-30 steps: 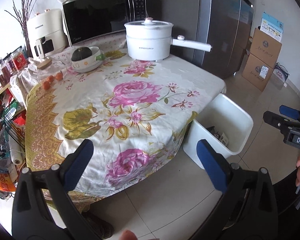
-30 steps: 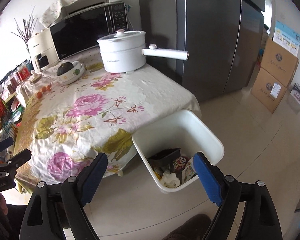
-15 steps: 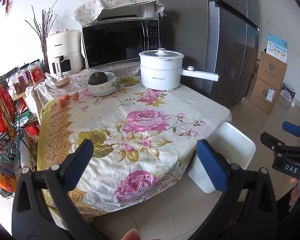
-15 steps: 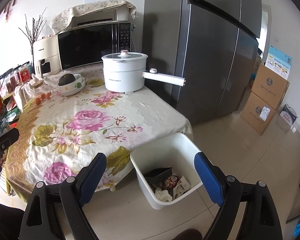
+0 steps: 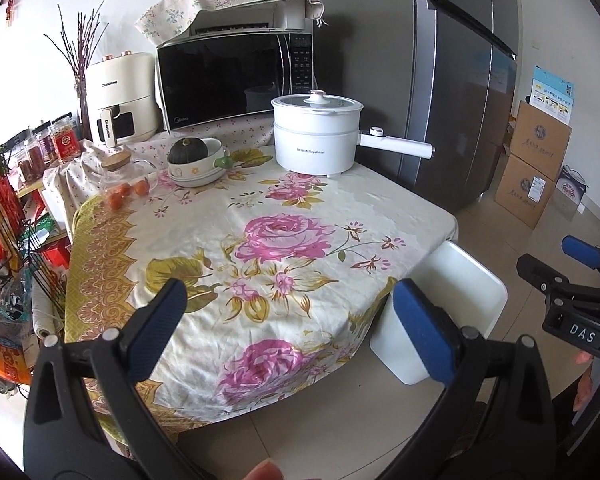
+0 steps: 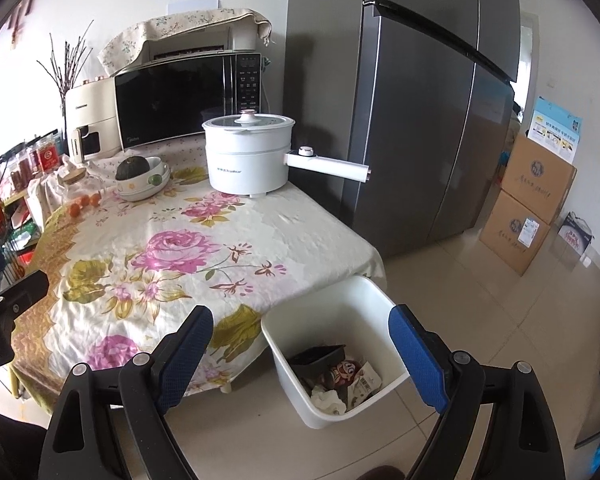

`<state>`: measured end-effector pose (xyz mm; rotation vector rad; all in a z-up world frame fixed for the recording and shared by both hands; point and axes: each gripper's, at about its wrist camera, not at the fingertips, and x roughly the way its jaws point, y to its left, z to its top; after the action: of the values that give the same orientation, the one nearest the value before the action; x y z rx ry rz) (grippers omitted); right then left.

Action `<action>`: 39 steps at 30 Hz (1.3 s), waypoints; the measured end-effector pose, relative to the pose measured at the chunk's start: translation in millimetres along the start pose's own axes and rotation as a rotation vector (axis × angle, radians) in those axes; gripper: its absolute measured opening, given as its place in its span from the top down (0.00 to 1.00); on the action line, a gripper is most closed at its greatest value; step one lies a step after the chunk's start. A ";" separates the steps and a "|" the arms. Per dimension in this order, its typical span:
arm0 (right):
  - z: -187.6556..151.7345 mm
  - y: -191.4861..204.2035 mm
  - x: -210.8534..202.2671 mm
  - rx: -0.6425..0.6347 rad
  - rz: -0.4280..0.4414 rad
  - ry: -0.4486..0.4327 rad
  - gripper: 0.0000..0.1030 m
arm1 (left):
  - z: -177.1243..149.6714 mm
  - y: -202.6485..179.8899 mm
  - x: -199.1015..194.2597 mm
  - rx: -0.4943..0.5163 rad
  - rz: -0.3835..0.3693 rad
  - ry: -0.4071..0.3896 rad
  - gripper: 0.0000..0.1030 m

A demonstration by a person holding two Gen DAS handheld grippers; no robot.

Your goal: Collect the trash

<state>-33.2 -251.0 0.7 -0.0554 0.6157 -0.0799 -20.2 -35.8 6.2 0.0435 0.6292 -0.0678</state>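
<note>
A white plastic bin point(image 6: 332, 316) stands on the floor at the near right corner of the table. Inside it lies trash point(image 6: 340, 376): a dark tray, printed wrappers and crumpled white paper. My right gripper point(image 6: 300, 356) hangs open above and in front of the bin, nothing between its blue pads. In the left wrist view the same bin point(image 5: 456, 292) shows only its outer wall. My left gripper point(image 5: 292, 328) is open and empty over the table's front edge. The right gripper point(image 5: 580, 280) appears there at the far right.
The table wears a floral cloth point(image 5: 260, 240). At its far end stand a white electric pot point(image 5: 316, 140) with a long handle, a bowl holding a dark squash point(image 5: 196, 160), a microwave point(image 5: 232, 80) and an air fryer point(image 5: 120, 96). A grey fridge point(image 6: 412, 100) and cardboard boxes point(image 6: 532, 200) stand right.
Both views have tilted upward and drawn back a little, so more of the wall and fridge shows. Both grippers stay open and empty; the bin and trash have not moved.
</note>
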 end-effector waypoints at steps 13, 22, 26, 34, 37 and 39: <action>0.5 4.7 -4.8 -0.007 0.004 -0.025 0.12 | -2.9 0.6 3.4 0.007 0.003 0.013 0.01; 0.8 2.6 -5.1 -0.005 0.004 -0.028 0.12 | -3.6 0.8 4.2 0.009 0.000 0.016 0.01; 0.6 2.2 -5.2 -0.004 0.005 -0.028 0.12 | -3.8 0.6 4.8 0.010 -0.002 0.019 0.01; 0.5 2.8 -5.3 -0.005 0.003 -0.027 0.12 | -4.4 -0.5 4.9 0.010 -0.003 0.020 0.01; 0.4 3.1 -5.5 -0.004 0.003 -0.026 0.12 | -5.8 -1.0 5.2 0.013 -0.006 0.020 0.01; 0.4 3.0 -5.9 -0.004 0.004 -0.027 0.12 | -6.4 -0.9 5.6 0.012 -0.006 0.021 0.01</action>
<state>-37.6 -247.5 4.3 -0.0593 0.5888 -0.0739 -19.5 -36.5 -2.4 0.0543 0.6504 -0.0776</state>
